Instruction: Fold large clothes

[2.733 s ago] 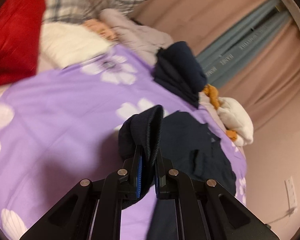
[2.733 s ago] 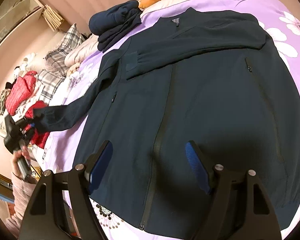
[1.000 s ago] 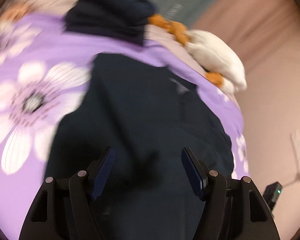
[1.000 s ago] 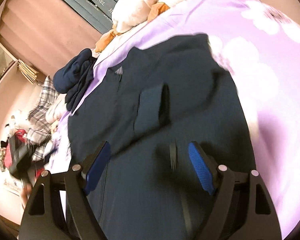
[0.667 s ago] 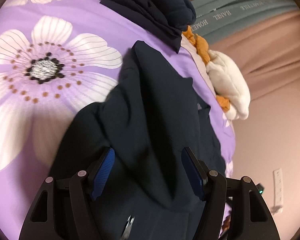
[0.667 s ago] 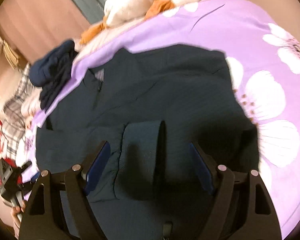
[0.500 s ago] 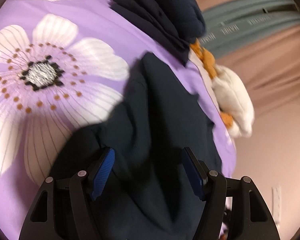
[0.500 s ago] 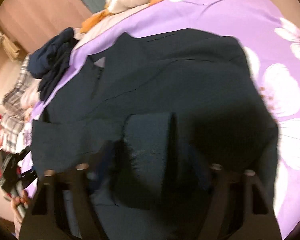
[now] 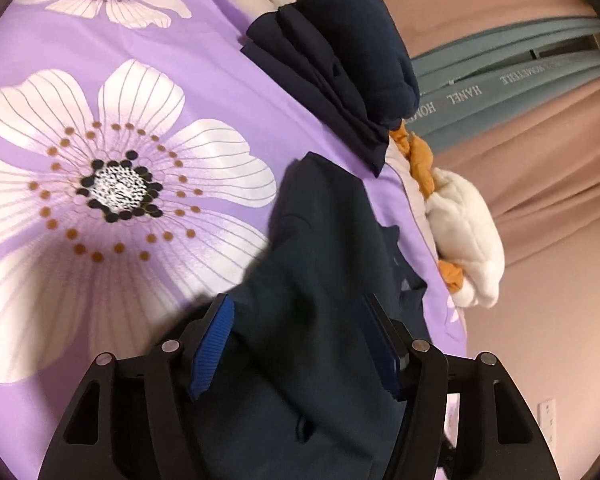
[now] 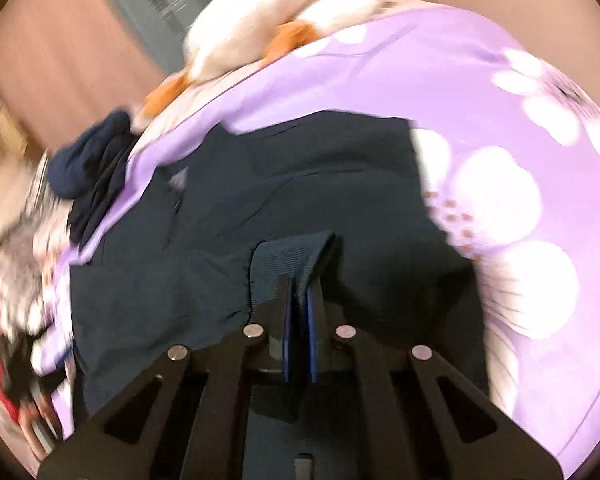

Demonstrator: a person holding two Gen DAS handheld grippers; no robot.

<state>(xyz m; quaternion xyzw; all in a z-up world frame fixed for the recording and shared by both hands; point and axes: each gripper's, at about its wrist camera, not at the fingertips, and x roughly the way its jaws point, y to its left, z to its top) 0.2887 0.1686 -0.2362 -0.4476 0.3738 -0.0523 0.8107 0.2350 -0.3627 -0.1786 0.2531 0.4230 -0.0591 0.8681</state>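
Dark navy jacket [image 10: 340,184] lies spread on the bed's purple floral cover [image 9: 100,80], collar end toward a white-and-orange plush toy [image 9: 464,236] at the bed edge. R gripper [image 10: 298,300]: blue-padded fingers [image 10: 286,320] have just been closing and are now pressed together, pinching the ribbed sleeve cuff [image 10: 290,260], which stands up out of the pads over the jacket's front. L gripper [image 9: 296,344]: fingers [image 9: 210,344] spread, having closed a little in the last moment; a raised fold of the jacket's fabric sits between them w/ a gap to both pads, so no grip. Just past the jacket's shoulder, a folded navy garment [image 9: 340,56] sits on the cover near the plush toy; a big white flower print w/ dark centre is left of the jacket in the L view. Grey-blue curtain band w/ lettering [image 9: 500,80] hangs behind. R view is blurred; a mixed pile of clothes [image 10: 16,280], red and plaid, shows at its left edge.
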